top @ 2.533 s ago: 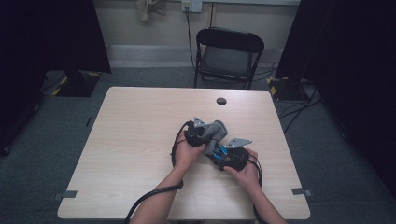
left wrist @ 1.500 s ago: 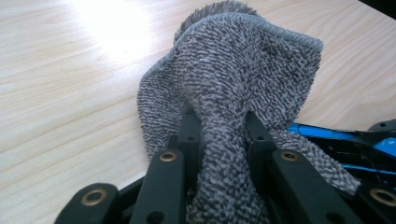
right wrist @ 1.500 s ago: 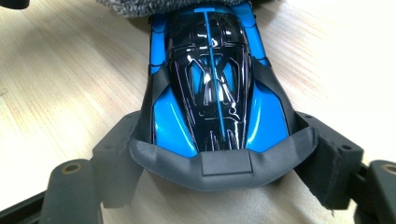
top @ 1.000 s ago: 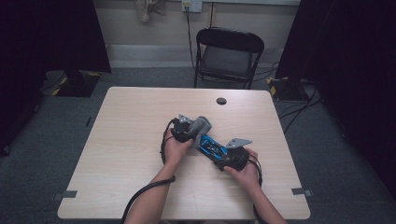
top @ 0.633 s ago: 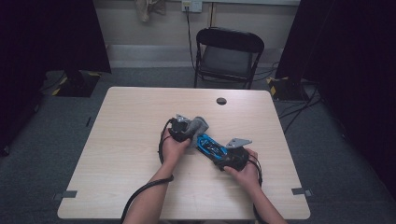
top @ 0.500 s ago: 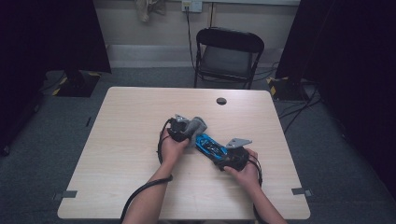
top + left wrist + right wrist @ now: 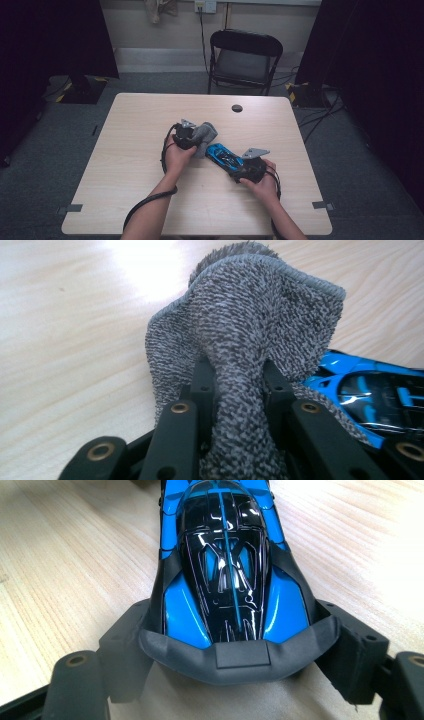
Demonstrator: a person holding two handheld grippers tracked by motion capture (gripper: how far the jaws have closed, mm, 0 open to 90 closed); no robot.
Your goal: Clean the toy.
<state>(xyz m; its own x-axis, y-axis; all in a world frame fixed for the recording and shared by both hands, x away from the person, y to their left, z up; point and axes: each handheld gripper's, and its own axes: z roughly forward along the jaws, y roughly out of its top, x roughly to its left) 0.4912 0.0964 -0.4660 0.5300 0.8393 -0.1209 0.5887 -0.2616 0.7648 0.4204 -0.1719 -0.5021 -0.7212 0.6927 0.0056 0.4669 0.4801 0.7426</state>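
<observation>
Right gripper (image 7: pixel 239 169) jaws are clamping the toy car (image 7: pixel 224 156) by its rear at desk (image 7: pixel 125 170) centre, while left gripper (image 7: pixel 192 140) jaws are pinching a grey cloth (image 7: pixel 245 325) just beside the car's nose. Cloth is hanging near the car without clearly touching it, so wiping looks underway at best, most bodywork likely left.

Bare counter (image 7: pixel 125 165) is lying open to the left and along the near edge. In the middle, the grey cloth (image 7: pixel 204 137) and the blue toy car (image 7: pixel 223 156) are touching, leaving no gap between them. A small dark disc (image 7: pixel 237 108) is sitting well apart, toward the far edge
</observation>
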